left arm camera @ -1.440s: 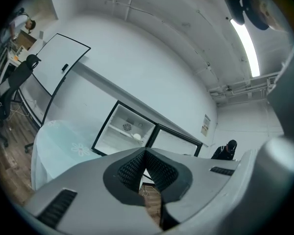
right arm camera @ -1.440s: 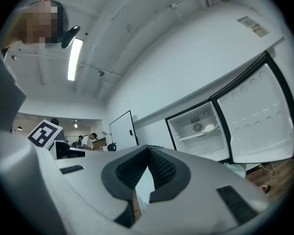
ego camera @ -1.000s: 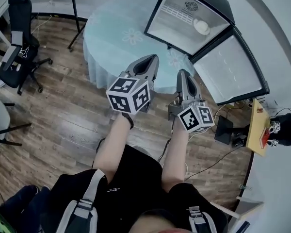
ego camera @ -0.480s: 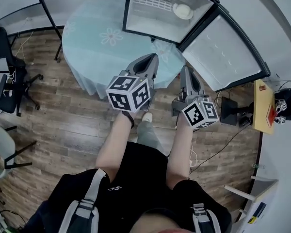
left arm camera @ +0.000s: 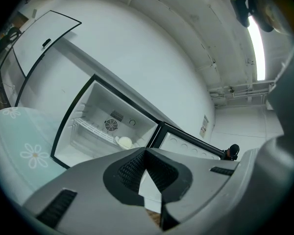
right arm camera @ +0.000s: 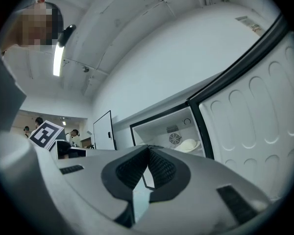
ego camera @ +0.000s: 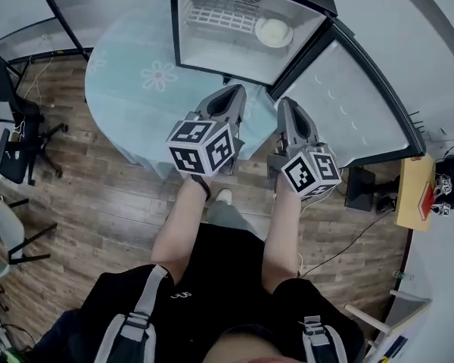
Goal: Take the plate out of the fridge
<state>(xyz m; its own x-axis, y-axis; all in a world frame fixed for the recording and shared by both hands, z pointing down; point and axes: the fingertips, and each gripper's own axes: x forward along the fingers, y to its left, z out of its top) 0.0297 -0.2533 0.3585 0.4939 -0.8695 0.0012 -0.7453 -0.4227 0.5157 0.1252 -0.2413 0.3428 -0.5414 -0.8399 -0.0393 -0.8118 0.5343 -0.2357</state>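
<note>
Stood facing the open fridge (ego camera: 212, 48) with the left gripper (ego camera: 225, 97) and the right gripper (ego camera: 286, 108) raised side by side, well short of its opening. Held both pairs of jaws pressed together, with nothing between them. Judged the step in hand to be the approach, the reach into the cabinet not yet begun. Would call next for carrying 1 gripper toward the upper right of the interior, parting its jaws ahead of the plate's edge, then closing on that edge and drawing out level; probably easier with the right gripper, which was nearer that side. Found the plate (ego camera: 273, 31), pale and round, resting on the wire shelf (ego camera: 219, 13) at its right end, near the hinge side and just beside the small fan (left arm camera: 111, 125) in the back wall. Could not tell whether anything lay on it. Saw nothing else inside, with the space below the shelf bare. Found the door (ego camera: 348, 112) swung wide to the right, with nothing in its moulded inner face.
</note>
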